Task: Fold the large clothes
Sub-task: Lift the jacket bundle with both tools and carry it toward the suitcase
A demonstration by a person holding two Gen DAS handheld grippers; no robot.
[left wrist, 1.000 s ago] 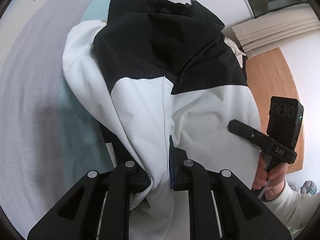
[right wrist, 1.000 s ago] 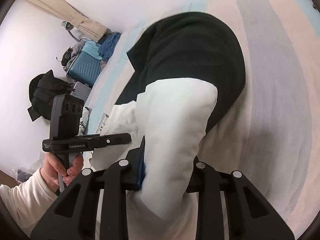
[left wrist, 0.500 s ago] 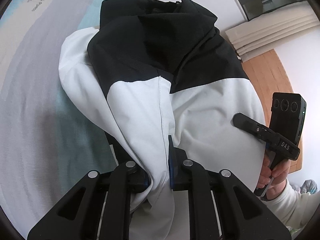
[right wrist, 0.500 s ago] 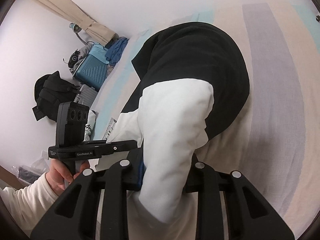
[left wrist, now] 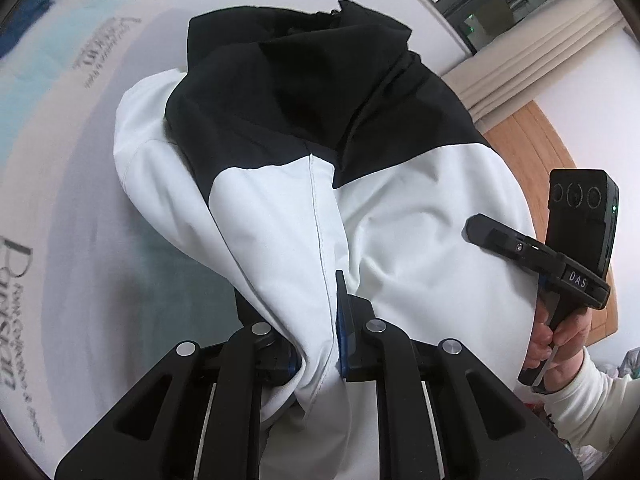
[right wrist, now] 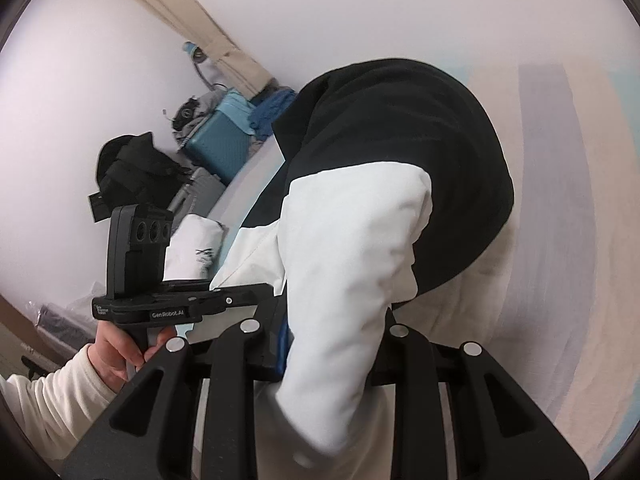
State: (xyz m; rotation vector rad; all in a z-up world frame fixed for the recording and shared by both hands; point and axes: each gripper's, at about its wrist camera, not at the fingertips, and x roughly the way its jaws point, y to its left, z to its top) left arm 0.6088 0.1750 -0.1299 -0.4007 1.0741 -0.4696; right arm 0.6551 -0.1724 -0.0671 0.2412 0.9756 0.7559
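Both grippers have lifted the black-and-white jacket [left wrist: 400,208] higher off the striped bedsheet [left wrist: 80,184]. Left gripper [left wrist: 320,344] and right gripper [right wrist: 332,344] each pinch its white hem, jaws clamped on fabric.

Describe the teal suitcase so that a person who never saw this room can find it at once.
In the right wrist view, look past the jacket on the bed to the white wall, below the beige curtain. The suitcase stands there on the floor. It is the only hard, ribbed teal thing, between a black bag and blue cloth.
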